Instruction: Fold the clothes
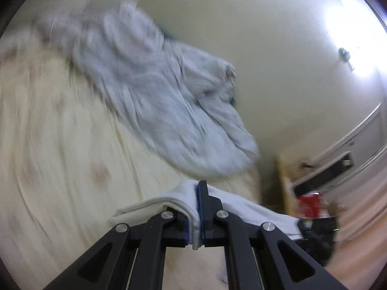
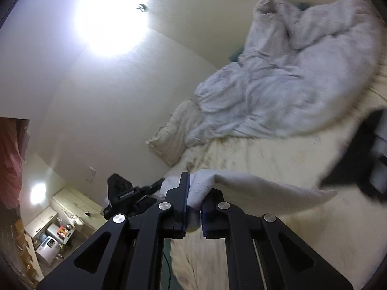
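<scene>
- Your left gripper (image 1: pixel 198 207), a black two-finger tool with blue pads, is pinching a fold of the white soft cotton garment (image 1: pixel 254 211); the cloth is squeezed flat between the pads and spills out to both sides of them
- Your right gripper (image 2: pixel 193 194), of the same make, is clamped on another bunched part of that same white garment (image 2: pixel 261 184), with a long flap trailing off to the right
- So the garment hangs between your two tools, lifted above the cream patterned bed sheet (image 1: pixel 60 145), not lying flat on it
- Expect it to handle as a light, limp thing: it sags and drapes wherever you do not hold it, and I judge it will crease or double over itself if you let it slacken
- It is not fragile and the padded jaws seem to bite it well; the risk is a thin edge sliding out when you pull it taut
- Best holds are at corners or along a hem, well apart, so the cloth spreads under its own weight
- The crumpled grey-white duvet (image 2: pixel 302 72) lies heaped at the far side of the bed, apart from your garment
- In the right wrist view, your other tool carries small white lettering, too blurred to read; I see no other legible label
</scene>
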A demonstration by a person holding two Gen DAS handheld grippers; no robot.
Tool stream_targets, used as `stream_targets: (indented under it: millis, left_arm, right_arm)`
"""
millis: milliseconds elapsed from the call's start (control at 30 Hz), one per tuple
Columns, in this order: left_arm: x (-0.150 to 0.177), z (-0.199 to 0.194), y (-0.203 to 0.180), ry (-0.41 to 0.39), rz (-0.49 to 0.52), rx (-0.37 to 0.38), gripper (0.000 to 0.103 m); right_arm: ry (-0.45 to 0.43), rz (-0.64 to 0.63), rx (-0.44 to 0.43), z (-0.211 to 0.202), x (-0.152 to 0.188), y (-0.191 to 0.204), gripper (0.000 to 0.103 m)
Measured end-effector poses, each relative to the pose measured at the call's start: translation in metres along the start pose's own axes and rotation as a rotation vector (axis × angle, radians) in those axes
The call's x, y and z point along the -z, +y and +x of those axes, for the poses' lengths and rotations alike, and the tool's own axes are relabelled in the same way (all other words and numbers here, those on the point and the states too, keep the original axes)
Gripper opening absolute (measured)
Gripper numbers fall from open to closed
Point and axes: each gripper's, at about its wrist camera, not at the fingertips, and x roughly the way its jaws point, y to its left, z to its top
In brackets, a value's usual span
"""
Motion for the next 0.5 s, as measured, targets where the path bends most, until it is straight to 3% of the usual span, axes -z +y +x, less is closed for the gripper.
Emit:
stream_targets:
  millis: [100, 167, 233, 333, 500]
  left_arm:
    - [-0.058, 0.006, 0.012, -0.018, 0.110, -0.061, 0.006]
    - [-0.076, 0.015, 0.035, 0.018, 0.139, -0.095, 0.006]
    - [-0.077, 0.028, 0.071, 0.080, 0.135, -0.151, 0.006]
    - [-0.058, 0.051, 0.149, 0.191, 0.089, -0.257, 0.006]
    - [0.022, 0.082, 0.274, 0.389, -0.052, -0.421, 0.006]
  right_arm:
    - [0.006, -0.019, -0.034, 0.051, -0.017, 0.006, 0.008]
    - [0.015, -0.029, -0.061, 0.084, -0.023, 0.010, 0.008]
    - [0.060, -0.040, -0.093, 0.115, -0.001, 0.009, 0.008]
    - [0.155, 0.018, -0.124, 0.157, 0.063, -0.012, 0.008]
    - [0.321, 0.198, -0.079, 0.214, 0.201, -0.071, 0.009]
